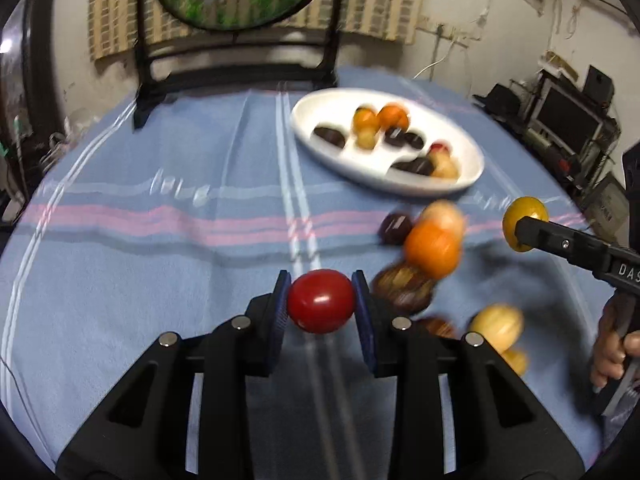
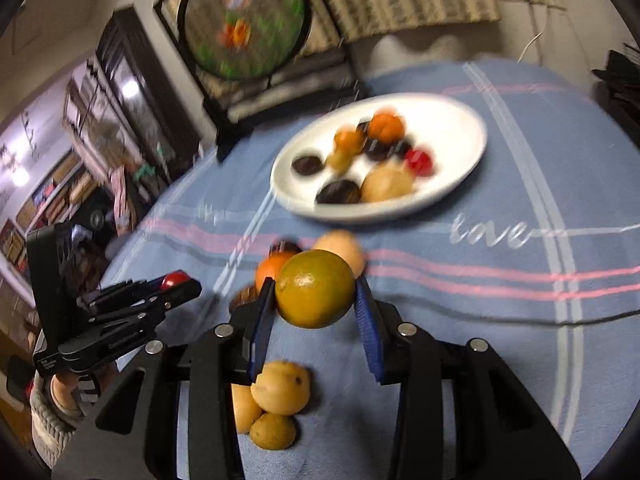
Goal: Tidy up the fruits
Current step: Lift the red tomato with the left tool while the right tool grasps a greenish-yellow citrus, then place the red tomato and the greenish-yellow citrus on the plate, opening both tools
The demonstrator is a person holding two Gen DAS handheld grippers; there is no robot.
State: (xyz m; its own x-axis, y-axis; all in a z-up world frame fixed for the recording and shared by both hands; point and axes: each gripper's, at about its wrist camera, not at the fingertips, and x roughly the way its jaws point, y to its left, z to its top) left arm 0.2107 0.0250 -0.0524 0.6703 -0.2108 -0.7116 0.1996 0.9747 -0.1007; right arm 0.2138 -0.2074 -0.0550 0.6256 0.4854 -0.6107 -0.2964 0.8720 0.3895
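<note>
Fruit fills both of our grippers at this moment. Our left gripper (image 1: 321, 307) is clamped on a red tomato-like fruit (image 1: 321, 301); the blue pads (image 1: 282, 304) press its two sides, and it hangs clear above the striped blue tablecloth (image 1: 140, 260). From the right wrist view we see the same left gripper (image 2: 182, 282) low at the left, with the red fruit (image 2: 176, 279) peeking out at its tip.

Our right gripper (image 2: 315, 292) has closed around a yellow-green citrus (image 2: 315, 289), wider than the red one, so its jaws stand further apart. The left pad (image 2: 264, 308) lies against the fruit; the right one touches it near its tip. In the left wrist view this gripper (image 1: 524, 232) reaches in from the right edge with the citrus (image 1: 525, 218) at its end, raised off the cloth, and a hand (image 1: 616, 354) grips its handle below.

Between the two grippers a loose cluster lies on the cloth: an orange (image 1: 432, 249), a pale peach-coloured fruit (image 1: 444, 216), a small dark fruit (image 1: 396, 228) and a brown one (image 1: 404, 289). Closer to us sit three yellowish fruits (image 2: 276, 400), touching one another.

Beyond the cluster stands the white oval plate (image 2: 460, 120), already carrying oranges, dark fruits, a pale one and a red one (image 2: 419, 162).
</note>
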